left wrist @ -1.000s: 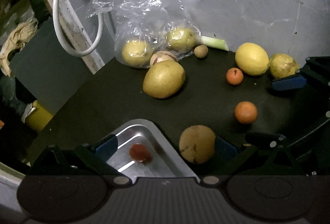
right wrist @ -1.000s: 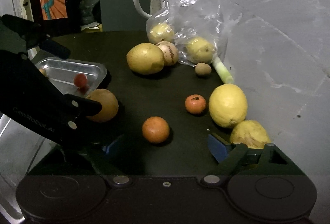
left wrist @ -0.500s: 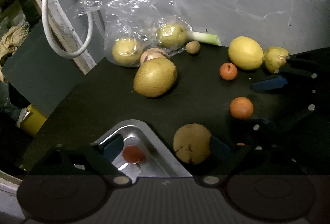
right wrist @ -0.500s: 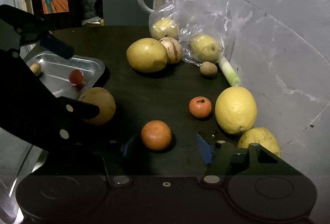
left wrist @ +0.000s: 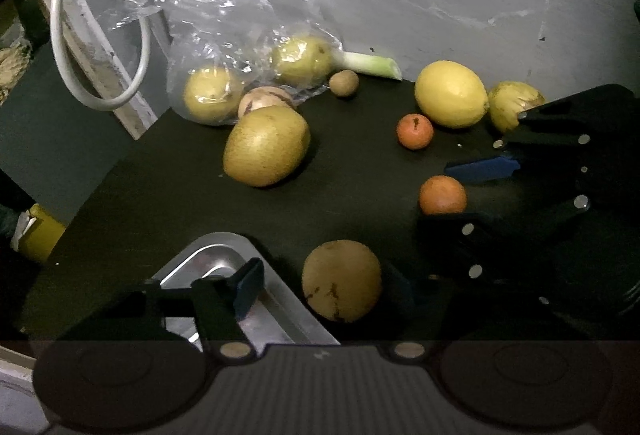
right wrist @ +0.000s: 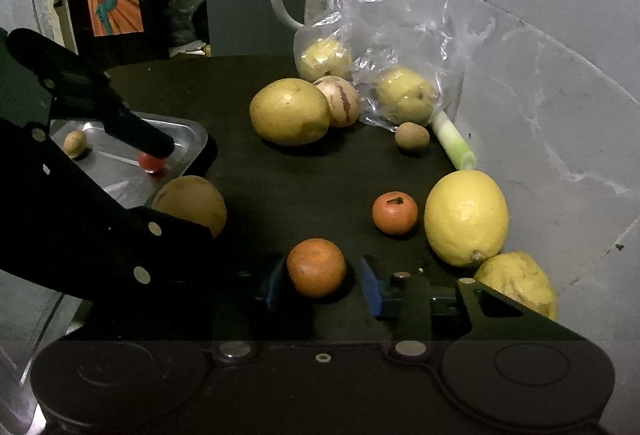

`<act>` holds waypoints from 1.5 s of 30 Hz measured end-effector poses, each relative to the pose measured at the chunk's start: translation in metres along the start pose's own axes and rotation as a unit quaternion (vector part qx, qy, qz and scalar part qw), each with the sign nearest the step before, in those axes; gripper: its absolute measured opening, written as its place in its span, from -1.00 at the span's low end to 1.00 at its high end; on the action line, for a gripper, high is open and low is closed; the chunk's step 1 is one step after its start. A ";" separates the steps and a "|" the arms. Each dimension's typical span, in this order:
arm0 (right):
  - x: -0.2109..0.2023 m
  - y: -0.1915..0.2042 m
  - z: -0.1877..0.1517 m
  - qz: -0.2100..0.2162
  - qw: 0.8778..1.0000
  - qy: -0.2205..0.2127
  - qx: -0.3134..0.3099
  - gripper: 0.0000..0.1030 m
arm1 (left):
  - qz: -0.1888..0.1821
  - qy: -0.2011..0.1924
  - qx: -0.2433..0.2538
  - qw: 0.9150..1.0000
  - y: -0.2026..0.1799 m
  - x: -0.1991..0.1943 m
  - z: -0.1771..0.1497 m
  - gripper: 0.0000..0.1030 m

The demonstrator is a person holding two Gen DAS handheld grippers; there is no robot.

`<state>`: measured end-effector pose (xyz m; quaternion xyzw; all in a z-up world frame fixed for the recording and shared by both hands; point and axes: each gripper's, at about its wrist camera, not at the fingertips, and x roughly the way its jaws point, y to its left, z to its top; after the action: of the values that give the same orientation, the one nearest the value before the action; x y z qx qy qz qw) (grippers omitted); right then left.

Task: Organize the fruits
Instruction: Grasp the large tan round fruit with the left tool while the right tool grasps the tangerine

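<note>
**Fruit spread across a dark tabletop, right gripper bracketing an orange**

A matte black table (right wrist: pixel 320 171) runs up to a scuffed grey wall, dim clutter behind. Crinkled clear plastic bag (right wrist: pixel 384 15) slumps at the back, and inside it two knobbly yellow fruits (right wrist: pixel 406 95). Just in front sits a big smooth yellow-green pear (right wrist: pixel 290 111), a striped pale fruit tucked against it, a small brown round one nearby, and a pale green stalk (right wrist: pixel 454 141) lying along the wall. A fat lemon (right wrist: pixel 466 217) gleams on the right, a small stemmed tangerine (right wrist: pixel 395 213) beside it.

Over to the shiny metal tray (right wrist: pixel 188 133): a small red fruit (right wrist: pixel 151 163) and a little tan one rest in it. A speckled tan pear (left wrist: pixel 341 281) sits just outside the tray's corner.

The right gripper (right wrist: pixel 318 285) is spread, blue pads either side of the dimpled orange (right wrist: pixel 316 267), not pinching it. The left gripper (left wrist: pixel 320 291) is spread wide too, one finger over the tray, the tan pear between its fingers.
</note>
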<state>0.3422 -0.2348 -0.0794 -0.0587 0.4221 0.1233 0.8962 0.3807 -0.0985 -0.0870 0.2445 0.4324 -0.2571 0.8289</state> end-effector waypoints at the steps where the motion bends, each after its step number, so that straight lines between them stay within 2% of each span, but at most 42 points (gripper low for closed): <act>1: 0.000 0.000 0.000 0.002 1.000 0.000 0.001 -0.28 | -0.003 0.001 0.001 1.000 -0.001 0.000 0.000 0.26; 4: -0.002 -0.003 -0.001 0.005 1.000 0.002 0.007 -0.34 | -0.008 0.005 0.001 1.000 -0.003 0.001 0.000 0.14; 10: -0.007 -0.009 -0.005 0.002 1.000 0.005 0.024 -0.35 | -0.012 0.013 -0.006 1.000 -0.006 0.004 -0.001 0.12; 13: -0.010 -0.012 -0.008 0.000 0.999 0.007 0.031 -0.35 | -0.012 0.018 -0.012 1.000 -0.006 0.005 -0.002 0.01; 20: -0.019 -0.013 -0.016 -0.003 0.999 0.012 0.038 -0.35 | -0.004 0.013 -0.022 1.000 -0.007 0.003 -0.003 -0.06; 33: -0.038 -0.010 -0.030 -0.016 0.998 0.017 0.058 -0.35 | -0.019 0.008 -0.031 0.999 -0.015 -0.007 -0.014 -0.09; 45: -0.055 0.011 -0.029 -0.024 0.998 0.014 0.056 -0.35 | -0.030 -0.012 -0.047 0.998 -0.011 -0.029 -0.030 -0.10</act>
<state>0.2845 -0.2395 -0.0555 -0.0200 0.4389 0.0767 0.8950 0.3412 -0.0820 -0.0796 0.1891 0.4411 -0.2645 0.8365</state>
